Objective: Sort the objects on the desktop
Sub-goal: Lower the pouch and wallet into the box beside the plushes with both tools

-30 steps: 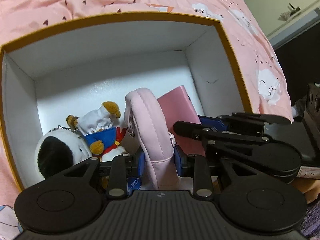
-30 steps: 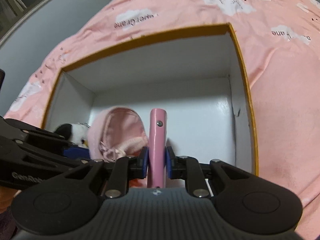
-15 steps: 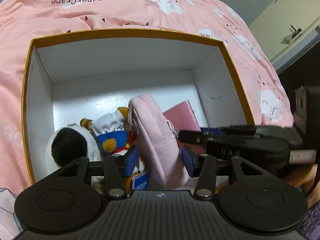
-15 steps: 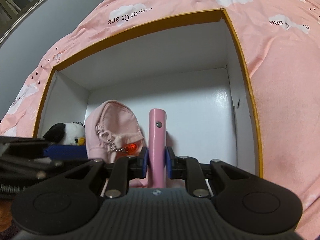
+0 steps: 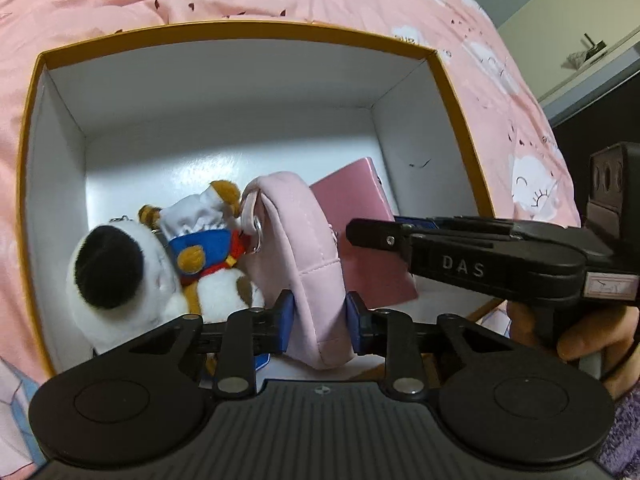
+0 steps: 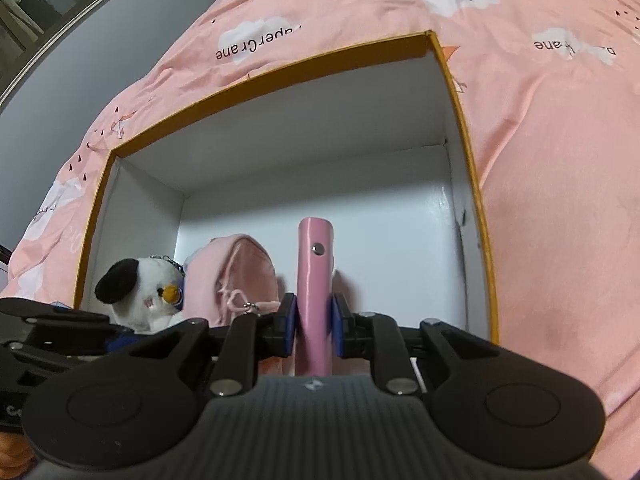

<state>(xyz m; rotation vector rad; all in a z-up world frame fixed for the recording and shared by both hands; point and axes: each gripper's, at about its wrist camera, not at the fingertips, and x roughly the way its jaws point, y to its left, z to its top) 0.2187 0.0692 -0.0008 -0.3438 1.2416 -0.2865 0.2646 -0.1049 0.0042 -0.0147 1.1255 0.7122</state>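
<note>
Your left gripper (image 5: 319, 326) is closing its jaws on the soft pale-pink fabric pouch (image 5: 303, 260) standing inside the orange-rimmed white cardboard box (image 5: 240, 36), while your right gripper (image 6: 314, 330) clamps the pink wallet (image 6: 315, 276) upright beside it, likely to stand both tidily

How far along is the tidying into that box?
Two plush toys already lie in the orange-rimmed box. The left gripper is closing on the pink pouch; the right gripper holds a pink case upright. Both still need letting go inside.
</note>
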